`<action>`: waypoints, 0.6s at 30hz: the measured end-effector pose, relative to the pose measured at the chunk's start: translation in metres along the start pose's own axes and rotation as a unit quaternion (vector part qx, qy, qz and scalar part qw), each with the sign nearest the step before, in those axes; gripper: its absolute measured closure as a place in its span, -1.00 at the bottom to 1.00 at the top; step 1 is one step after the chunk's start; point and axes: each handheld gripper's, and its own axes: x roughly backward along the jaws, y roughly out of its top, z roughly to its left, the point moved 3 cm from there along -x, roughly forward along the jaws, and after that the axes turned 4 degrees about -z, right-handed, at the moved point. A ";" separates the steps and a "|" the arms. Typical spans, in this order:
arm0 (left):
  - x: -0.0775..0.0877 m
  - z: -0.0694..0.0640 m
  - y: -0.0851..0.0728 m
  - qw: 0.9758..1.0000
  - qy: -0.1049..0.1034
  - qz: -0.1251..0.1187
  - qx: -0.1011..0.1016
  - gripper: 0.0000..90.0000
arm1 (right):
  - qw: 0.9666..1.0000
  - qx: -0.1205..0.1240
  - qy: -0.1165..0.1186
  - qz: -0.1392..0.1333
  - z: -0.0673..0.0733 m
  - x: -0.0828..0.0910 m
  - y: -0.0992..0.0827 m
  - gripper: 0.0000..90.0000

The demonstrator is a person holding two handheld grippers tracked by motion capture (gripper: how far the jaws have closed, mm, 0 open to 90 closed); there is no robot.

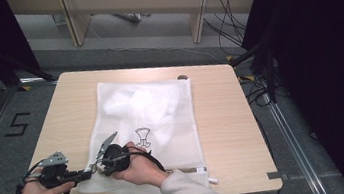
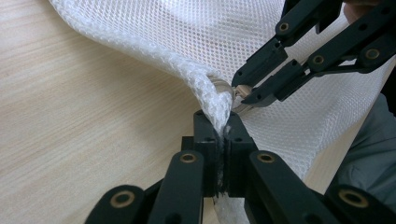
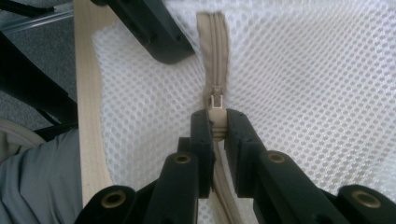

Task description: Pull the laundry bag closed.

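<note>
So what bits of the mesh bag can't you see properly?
- Zipper pull: right gripper view, the right gripper covers it.
- Bag corner: left gripper view, pinched inside the left gripper.
- White things inside the mesh bag: high view, blurred by the mesh.
- Drawing on the bag: high view, too small.

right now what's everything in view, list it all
mesh bag: one, white, flat on the table, small black print near its middle, white contents showing through
zipper: one, beige, along the bag's near edge
zipper pull: one, pale, just ahead of the right tongs' tips
table: one, light wood, under the bag
floor number 5: one, black, left of the table
cables: several, black, on the floor beyond the table
left tongs: one, black, shut on the bag's corner
right tongs: one, black, shut on the zipper pull
hands: two, near edge, each holding tongs
</note>
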 end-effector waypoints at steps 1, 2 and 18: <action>0.000 0.000 0.000 1.000 0.003 0.000 -0.002 0.91 | 1.000 0.004 -0.001 0.003 -0.001 0.000 -0.001 0.84; -0.001 -0.001 0.000 1.000 0.001 -0.004 -0.001 0.91 | 1.000 0.003 -0.005 0.004 -0.002 0.001 -0.002 0.84; -0.001 -0.001 0.000 1.000 0.006 -0.011 0.003 0.91 | 1.000 0.002 -0.004 0.017 -0.001 0.002 -0.007 0.84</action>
